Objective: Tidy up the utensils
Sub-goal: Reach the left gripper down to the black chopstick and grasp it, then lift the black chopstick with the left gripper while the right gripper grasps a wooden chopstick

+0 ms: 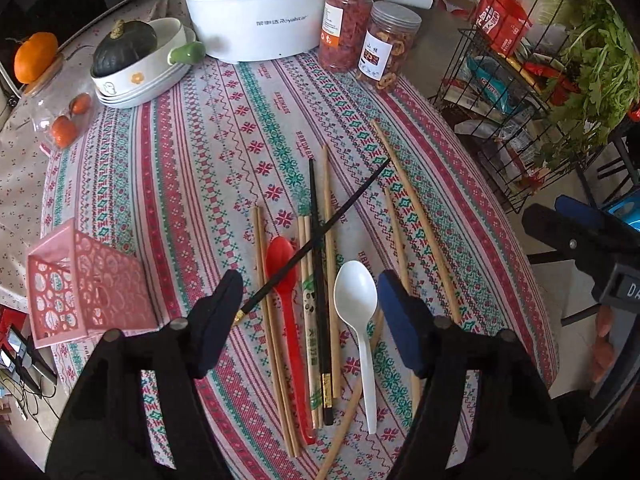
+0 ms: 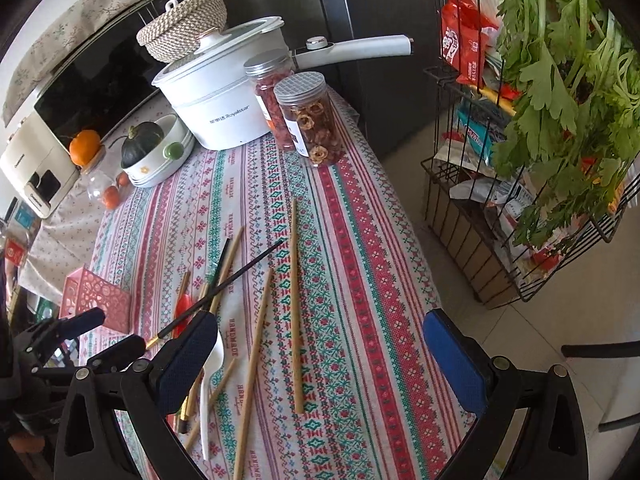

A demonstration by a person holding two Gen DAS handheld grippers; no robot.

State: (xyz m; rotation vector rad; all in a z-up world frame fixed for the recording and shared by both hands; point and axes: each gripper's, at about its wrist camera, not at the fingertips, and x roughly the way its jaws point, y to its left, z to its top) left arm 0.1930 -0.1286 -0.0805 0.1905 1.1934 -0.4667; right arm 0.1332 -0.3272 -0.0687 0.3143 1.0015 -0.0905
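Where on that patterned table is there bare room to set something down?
The striped tablecloth lies bare between the white flowered dish and the chopstick tips, and along the right edge past the longest bamboo chopstick. It is crowded around the red plastic spoon and white plastic spoon.

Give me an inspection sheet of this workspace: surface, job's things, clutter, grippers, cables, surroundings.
Surface: table under a patterned cloth.
Job's things: red spoon, white spoon, wooden chopsticks scattered, one black chopstick lying across the others, another black chopstick lying straight; pink basket at the left, nothing seen in it.
Clutter: white pot, two jars, squash in bowl, oranges.
Grippers: left gripper open above the spoons; right gripper open over the table's right side.
Cables: dark wires at the lower left, off the table.
Surroundings: wire rack with greens and packets; dark fridge behind.
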